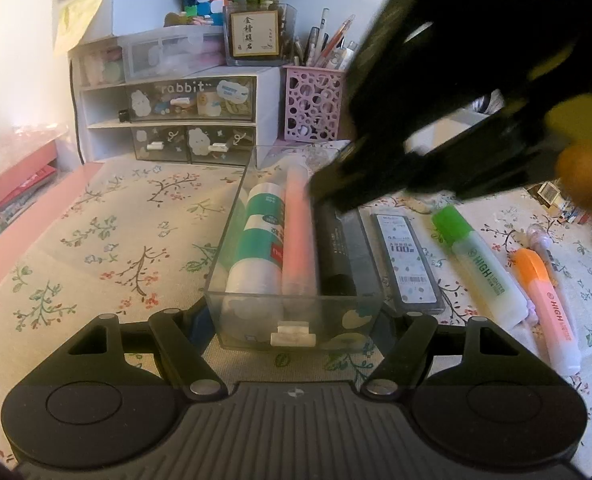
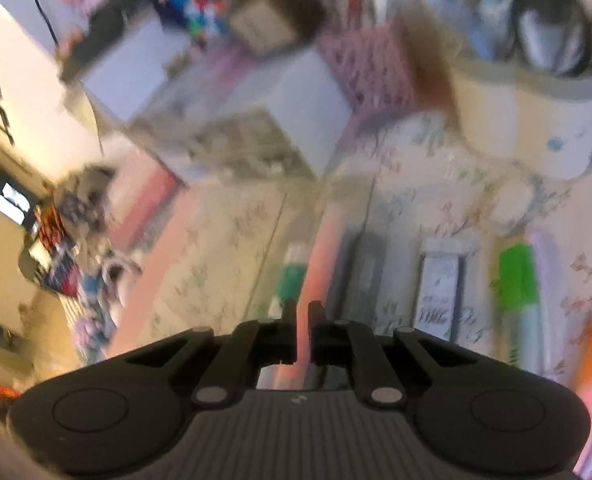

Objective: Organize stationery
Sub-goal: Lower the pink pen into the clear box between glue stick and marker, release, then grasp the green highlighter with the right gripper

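Observation:
A clear plastic drawer (image 1: 232, 236) lies on the flowered tablecloth, and my left gripper (image 1: 296, 322) is shut on its near end, one finger on each side wall. Inside lie a white-and-green glue stick (image 1: 262, 236), a pink highlighter (image 1: 298, 236) and a black pen (image 1: 336, 248). To its right lie a lead refill case (image 1: 408, 264), a green highlighter (image 1: 476, 264) and an orange highlighter (image 1: 552, 308). My right gripper (image 1: 328, 196) hovers over the drawer's far end. In the blurred right wrist view the right gripper (image 2: 303, 320) is shut with nothing held.
A white desk organizer (image 1: 168, 116) with small drawers stands at the back, with a pink perforated pen holder (image 1: 312, 104) beside it. Pink books (image 1: 12, 184) lie at the left. A white cup (image 2: 528, 112) stands at the back right. A clear pen (image 1: 538, 240) lies by the orange highlighter.

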